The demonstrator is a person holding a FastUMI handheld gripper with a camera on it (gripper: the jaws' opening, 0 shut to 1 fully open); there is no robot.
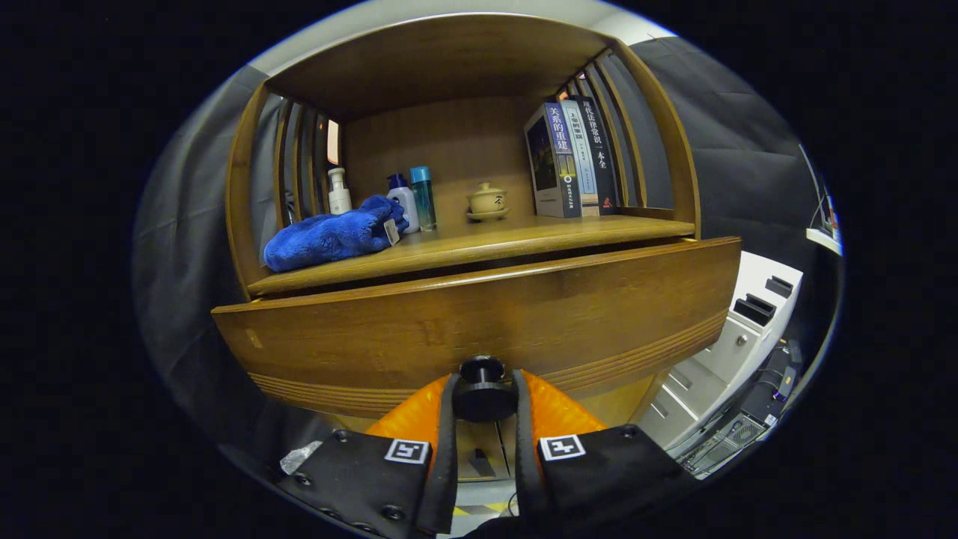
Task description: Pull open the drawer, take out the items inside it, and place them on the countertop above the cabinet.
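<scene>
The gripper (483, 400) is clamped on the round knob (483, 389) of the wooden drawer (464, 322). Above it, the countertop (479, 251) holds a blue cloth (329, 236), bottles (412, 198), a teacup (487, 201) and books (572, 157).

Books (572, 159) stand beyond a lidded teacup (487, 201) — beside it, bottles (410, 199); a white cabinet (730, 346) stands apart.

Dark grey cloth (718, 150) hung as the booth's wall on both sides of the wooden shelf unit (464, 67), creased at the right. Far right and low stood a white cabinet (737, 329) with small round knobs and dark slots on top, a black computer case (737, 438) beside it on the floor. Above, a pale ceiling (449, 9) showed. Light was dim and warm.
</scene>
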